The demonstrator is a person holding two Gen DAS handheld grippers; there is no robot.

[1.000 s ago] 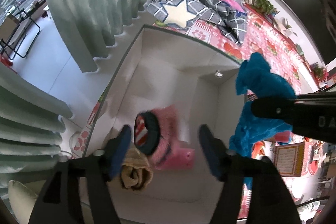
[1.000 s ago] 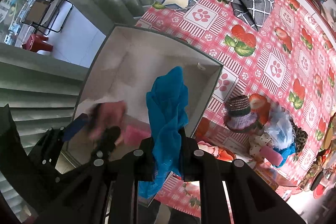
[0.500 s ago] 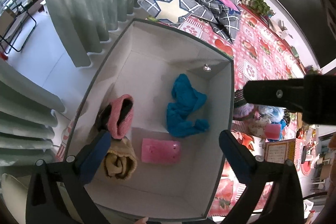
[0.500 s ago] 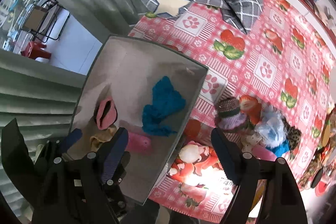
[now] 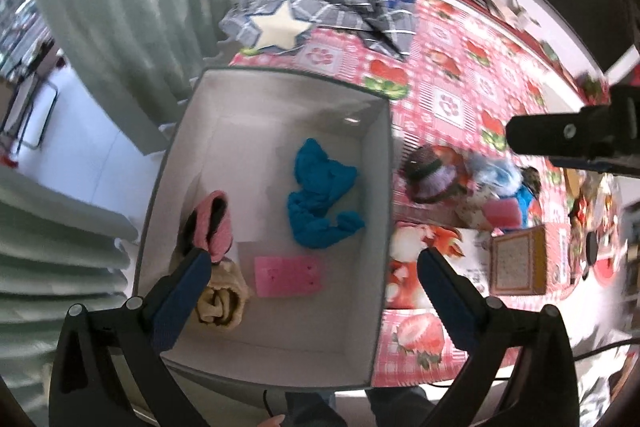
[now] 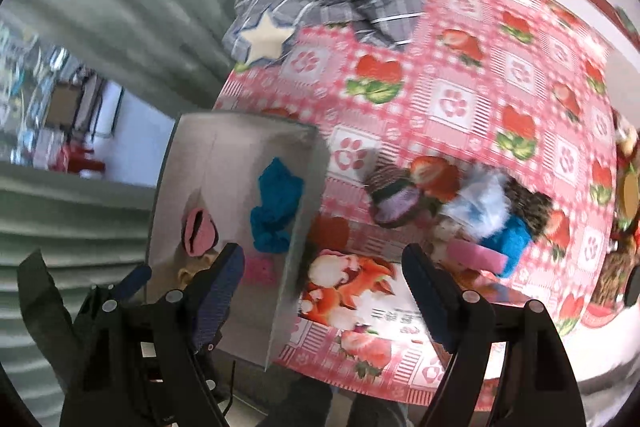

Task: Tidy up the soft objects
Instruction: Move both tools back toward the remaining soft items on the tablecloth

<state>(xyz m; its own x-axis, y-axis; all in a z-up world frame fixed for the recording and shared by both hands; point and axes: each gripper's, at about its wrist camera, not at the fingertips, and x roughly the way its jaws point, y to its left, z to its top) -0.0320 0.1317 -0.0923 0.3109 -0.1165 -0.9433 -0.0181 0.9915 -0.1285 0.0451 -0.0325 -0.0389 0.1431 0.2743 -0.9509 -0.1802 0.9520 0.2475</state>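
A white storage box (image 5: 384, 163) stands at the table's left edge; it also shows in the right wrist view (image 6: 308, 187). Inside lie a blue cloth (image 5: 320, 203), a pink knit hat (image 5: 214, 223), a beige rolled towel (image 5: 222, 301) and a pink sponge (image 5: 288, 275). My left gripper (image 5: 312, 291) is open and empty above the box. My right gripper (image 6: 320, 287) is open and empty above the box's right wall. A pile of soft things (image 6: 452, 207) lies on the table right of the box: a purple knit hat (image 6: 394, 199), a light blue fluffy piece (image 6: 480, 203), a pink sponge (image 6: 476, 255).
A pink strawberry tablecloth (image 6: 480, 75) covers the table. A grey checked blanket with a white star (image 5: 312, 11) lies at the far end. Green curtains (image 5: 120, 7) hang left of the box. A small brown box (image 5: 516, 263) stands right of the pile.
The left gripper let the pink hat fall into the box and the right let go of the blue cloth. Both grippers have opened, risen and swung right toward the pile.
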